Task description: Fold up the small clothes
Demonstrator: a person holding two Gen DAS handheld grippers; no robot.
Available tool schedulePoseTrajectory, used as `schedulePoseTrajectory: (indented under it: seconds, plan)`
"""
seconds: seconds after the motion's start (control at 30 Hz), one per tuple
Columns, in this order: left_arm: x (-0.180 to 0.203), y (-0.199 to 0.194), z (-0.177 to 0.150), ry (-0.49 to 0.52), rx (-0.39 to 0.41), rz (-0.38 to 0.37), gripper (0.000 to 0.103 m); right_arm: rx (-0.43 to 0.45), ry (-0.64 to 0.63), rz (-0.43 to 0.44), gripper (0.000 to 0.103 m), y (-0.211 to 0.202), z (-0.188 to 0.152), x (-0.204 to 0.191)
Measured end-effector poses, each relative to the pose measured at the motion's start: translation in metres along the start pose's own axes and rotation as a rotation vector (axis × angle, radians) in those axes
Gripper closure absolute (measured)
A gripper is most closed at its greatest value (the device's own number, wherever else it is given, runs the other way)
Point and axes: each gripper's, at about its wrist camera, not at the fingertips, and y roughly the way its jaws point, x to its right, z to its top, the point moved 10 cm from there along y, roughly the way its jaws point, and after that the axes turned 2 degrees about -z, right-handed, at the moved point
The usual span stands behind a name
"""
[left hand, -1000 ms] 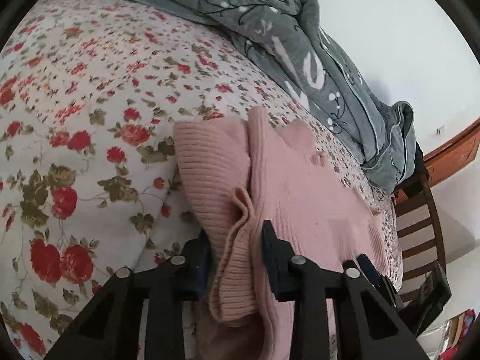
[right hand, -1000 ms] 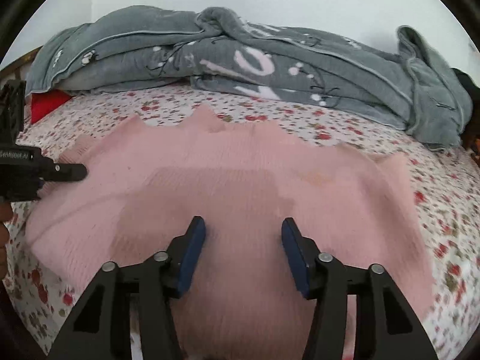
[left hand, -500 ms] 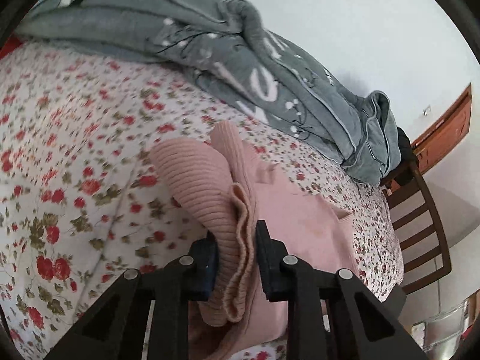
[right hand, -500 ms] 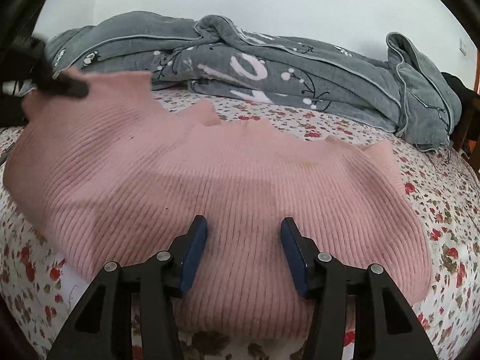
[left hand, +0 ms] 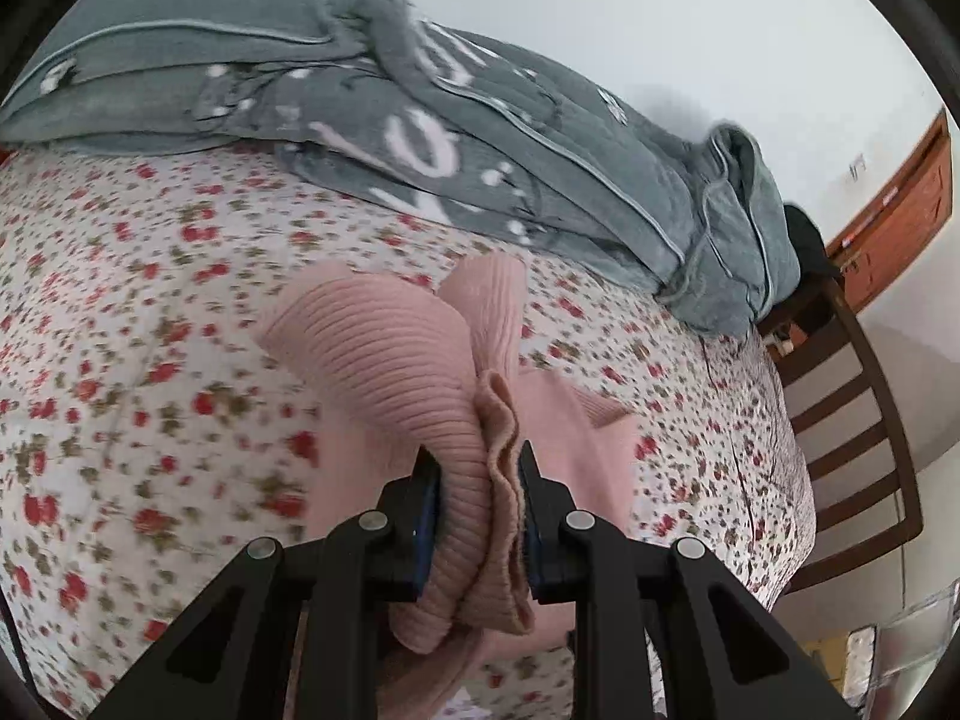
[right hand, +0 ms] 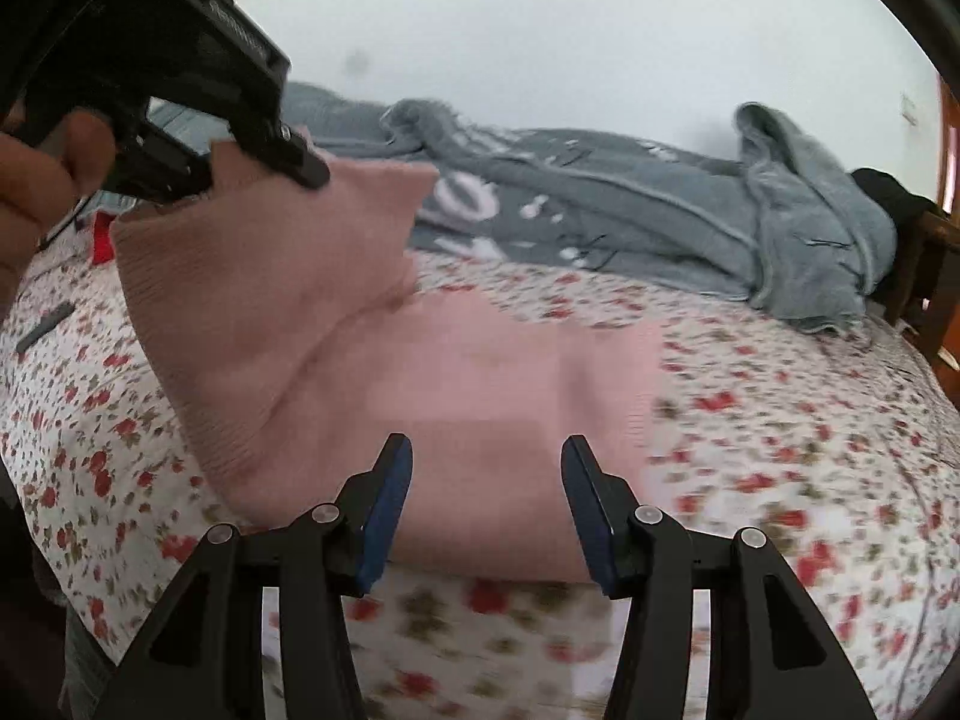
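Note:
A pink ribbed knit garment [right hand: 480, 396] lies across the flowered bed sheet [right hand: 810, 432]. My left gripper [left hand: 478, 480] is shut on a bunched edge of the pink garment [left hand: 390, 372] and holds that end lifted off the bed. In the right wrist view the left gripper [right hand: 264, 168] shows at the upper left, a hand behind it, with the raised pink flap hanging from it. My right gripper [right hand: 486, 480] hovers open above the near edge of the garment, nothing between its blue pads.
A crumpled grey blanket [right hand: 630, 210] with white lettering lies along the far side of the bed by the white wall. A dark wooden chair [left hand: 852, 420] stands at the right bed edge, and a small dark object [right hand: 45, 327] rests on the sheet at left.
The left gripper has risen and carried its end of the garment up and toward the right. The right gripper has shifted right along the garment's near edge, still open.

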Motion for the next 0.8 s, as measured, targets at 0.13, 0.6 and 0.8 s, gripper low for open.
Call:
schedulePoseTrajectory:
  seconds: [0.13,0.6,0.8]
  plan:
    - [0.043,0.028,-0.021,0.018,-0.049,0.014,0.086,0.009,0.070,-0.017,0.052,-0.016,-0.004,0.050]
    - [0.116,0.078,-0.083,0.133,-0.174,-0.106,0.068,0.007,0.147,-0.058,0.052,-0.052,-0.025,0.115]
    - [0.088,0.018,-0.047,0.175,-0.006,-0.100,0.043,0.020,0.168,0.069,0.050,-0.049,-0.001,0.084]
